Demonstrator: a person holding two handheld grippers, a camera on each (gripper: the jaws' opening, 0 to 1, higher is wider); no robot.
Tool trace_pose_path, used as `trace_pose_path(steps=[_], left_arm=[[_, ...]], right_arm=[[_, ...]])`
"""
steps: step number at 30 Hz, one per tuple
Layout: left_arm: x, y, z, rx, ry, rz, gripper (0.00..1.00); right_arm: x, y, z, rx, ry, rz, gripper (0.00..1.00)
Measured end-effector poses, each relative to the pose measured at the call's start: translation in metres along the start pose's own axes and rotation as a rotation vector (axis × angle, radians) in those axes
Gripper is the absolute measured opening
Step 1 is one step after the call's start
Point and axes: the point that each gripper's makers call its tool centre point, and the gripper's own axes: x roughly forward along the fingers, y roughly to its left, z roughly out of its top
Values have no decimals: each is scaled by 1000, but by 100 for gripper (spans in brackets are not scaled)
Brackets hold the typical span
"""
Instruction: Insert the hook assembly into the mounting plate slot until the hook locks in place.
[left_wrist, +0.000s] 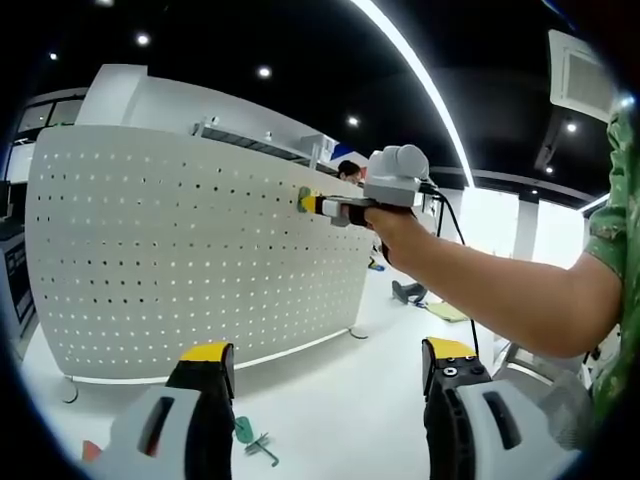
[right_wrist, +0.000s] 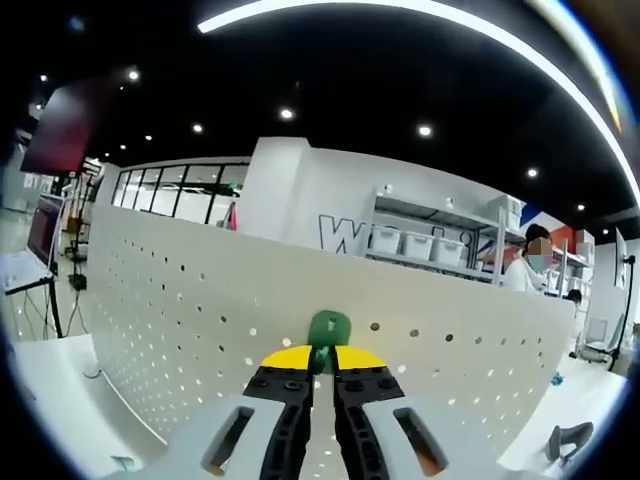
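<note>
Right gripper (right_wrist: 322, 372) is clamped tight on the green hook (right_wrist: 329, 330), pressing it against the white pegboard (right_wrist: 180, 300). It looks seated in a hole, hard to tell. Left gripper (left_wrist: 327, 362) has its jaws wide, holding nothing.

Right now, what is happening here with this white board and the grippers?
A person holds a two-jaw gripper in each hand. The right gripper is shut on a green hook and presses it against the white perforated board, near its upper edge. The left gripper is open and holds nothing; it hangs back above the white table. More green hooks lie on that table. Whether the hook has already locked cannot be told.
</note>
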Motion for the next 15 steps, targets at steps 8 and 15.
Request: trace_pose_path(steps=[8, 15], left_arm=[[1, 0, 0, 0, 1, -2, 79], [1, 0, 0, 1, 0, 0, 79]], right_arm=[[-1, 0, -5, 4, 9, 3, 6], [-2, -2, -10, 7, 19, -1, 8]])
